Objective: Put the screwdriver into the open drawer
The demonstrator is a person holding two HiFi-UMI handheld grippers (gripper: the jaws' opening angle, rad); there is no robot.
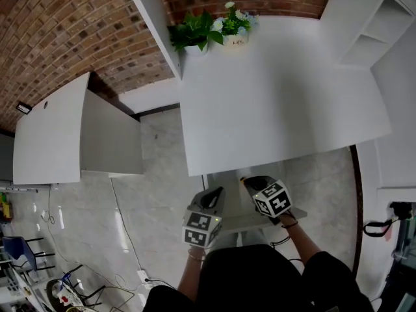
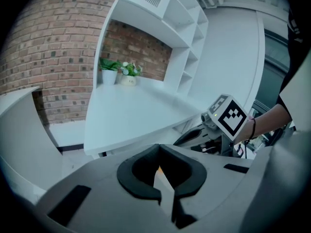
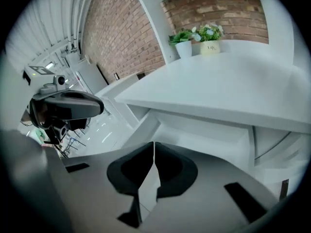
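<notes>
The open white drawer (image 1: 235, 203) juts out under the desk's front edge, and its pale inside shows in the right gripper view (image 3: 204, 135). Both grippers hang over it, side by side. My left gripper (image 1: 218, 192) (image 2: 158, 148) is shut, its pads meeting at the tips with nothing between them. My right gripper (image 1: 246, 182) (image 3: 154, 144) is shut too and holds nothing. A small orange speck (image 2: 158, 169) shows through the gap behind the left pads. I cannot tell whether it is the screwdriver. No screwdriver is plainly in view.
The white desk (image 1: 279, 103) fills the middle, with potted plants (image 1: 214, 30) at its back edge against a brick wall. White shelves (image 1: 370, 25) stand at the right and a white cabinet (image 1: 58, 135) at the left. Pale tiled floor (image 1: 156, 200) lies below, with cables at the bottom left.
</notes>
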